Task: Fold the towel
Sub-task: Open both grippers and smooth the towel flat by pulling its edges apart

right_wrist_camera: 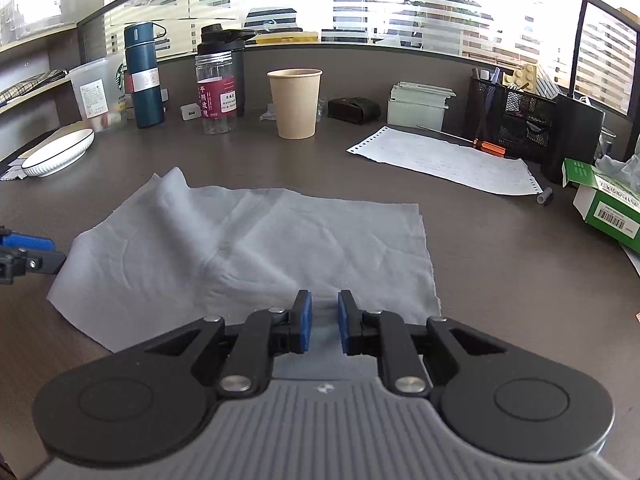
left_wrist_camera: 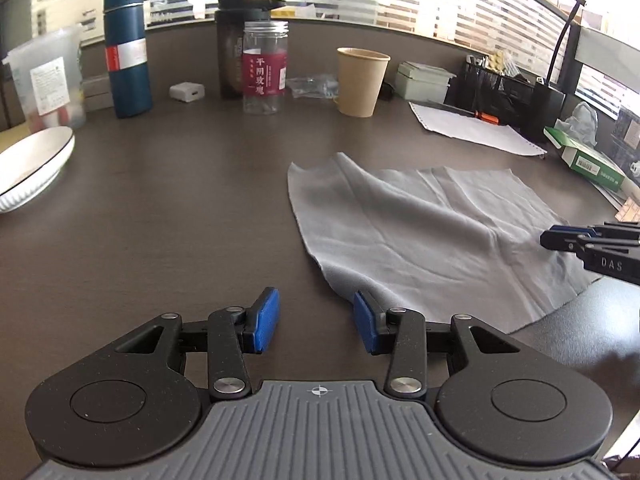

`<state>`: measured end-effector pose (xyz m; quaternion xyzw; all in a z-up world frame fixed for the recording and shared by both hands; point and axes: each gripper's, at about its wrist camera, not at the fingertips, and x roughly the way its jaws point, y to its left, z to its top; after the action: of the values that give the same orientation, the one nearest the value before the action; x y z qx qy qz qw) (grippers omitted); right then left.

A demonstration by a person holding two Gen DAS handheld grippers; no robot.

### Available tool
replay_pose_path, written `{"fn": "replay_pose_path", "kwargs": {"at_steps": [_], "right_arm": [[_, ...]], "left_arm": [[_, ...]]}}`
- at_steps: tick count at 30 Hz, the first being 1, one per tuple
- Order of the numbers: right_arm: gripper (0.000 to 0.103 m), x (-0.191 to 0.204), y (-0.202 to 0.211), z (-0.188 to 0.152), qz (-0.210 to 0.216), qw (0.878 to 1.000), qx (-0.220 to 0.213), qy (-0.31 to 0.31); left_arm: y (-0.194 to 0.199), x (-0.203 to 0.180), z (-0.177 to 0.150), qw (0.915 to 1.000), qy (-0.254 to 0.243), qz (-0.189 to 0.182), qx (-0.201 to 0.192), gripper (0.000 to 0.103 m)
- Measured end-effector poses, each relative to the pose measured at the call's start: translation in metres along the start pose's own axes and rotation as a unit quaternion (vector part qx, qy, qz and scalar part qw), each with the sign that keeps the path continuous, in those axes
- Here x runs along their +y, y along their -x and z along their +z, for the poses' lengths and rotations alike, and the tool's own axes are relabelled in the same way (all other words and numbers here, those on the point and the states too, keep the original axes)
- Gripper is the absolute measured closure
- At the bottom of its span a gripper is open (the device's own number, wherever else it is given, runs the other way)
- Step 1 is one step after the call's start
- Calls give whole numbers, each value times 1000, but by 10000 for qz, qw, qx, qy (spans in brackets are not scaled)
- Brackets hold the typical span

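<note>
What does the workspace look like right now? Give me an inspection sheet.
Surface: dark brown desk, bare in front of the clutter.
Job's things: grey cloth towel, spread out, wrinkled, unfolded.
Clutter: tan paper cup, teal flask, clear red-labelled jar, white bowl, perforated paper sheet, green tissue box.
Grippers: left gripper open beside the towel's near-left corner; right gripper narrowly open over the towel's near edge.
Cables: nothing seen.
Surroundings: window blinds behind the desk.

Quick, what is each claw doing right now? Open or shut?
Left claw: open, holding nothing, beside the gray towel.
Right claw: open, narrower gap, over the towel's near edge, not gripping it.
</note>
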<state>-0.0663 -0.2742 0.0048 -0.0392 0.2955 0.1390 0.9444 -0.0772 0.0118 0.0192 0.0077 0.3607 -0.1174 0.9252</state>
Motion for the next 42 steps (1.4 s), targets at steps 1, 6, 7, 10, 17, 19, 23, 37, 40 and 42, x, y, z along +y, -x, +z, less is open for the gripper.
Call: {"fn": "replay_pose_path", "kwargs": {"at_steps": [1,6,7,10,17,19,23,37,40,42], "right_arm": [[85,0,0,-1,-10,10000,-12,13],[80,1,0,-2,-88,9999,-46,53],[80,1,0,-2,-85,9999,-45,40],[80,1,0,-1,-90,9999,-44,44],[79,-3,0,-2,-73,10000,-49,19],[79,-3,0,-1,-64,10000,-48,13],[78,-4,0,-1,-48,10000,-48,0],[74,-5,1,-2,-23,10000,-42,-33],[74,-6,1,-2,-16,10000,-42,-35],[74,-6,1,-2,-11,10000,-41,-32]], "left_arm": [[-1,-2,0,10000,18,-38,-16,54],[-6,-10,-2,9999,15,-103,-65,103],[-7,-12,-2,9999,-24,-120,-75,103],[-8,-17,-2,9997,-116,-184,-87,103],[28,-6,-1,9989,-84,-196,-412,103],[32,-5,-2,9987,-106,-258,-415,100],[26,-13,-6,9988,-244,-349,-251,87],[-7,-42,-5,9981,-567,-199,-97,77],[-9,-41,-3,9984,-492,-268,-77,97],[-4,-40,0,9982,-562,-176,-84,98]]}}
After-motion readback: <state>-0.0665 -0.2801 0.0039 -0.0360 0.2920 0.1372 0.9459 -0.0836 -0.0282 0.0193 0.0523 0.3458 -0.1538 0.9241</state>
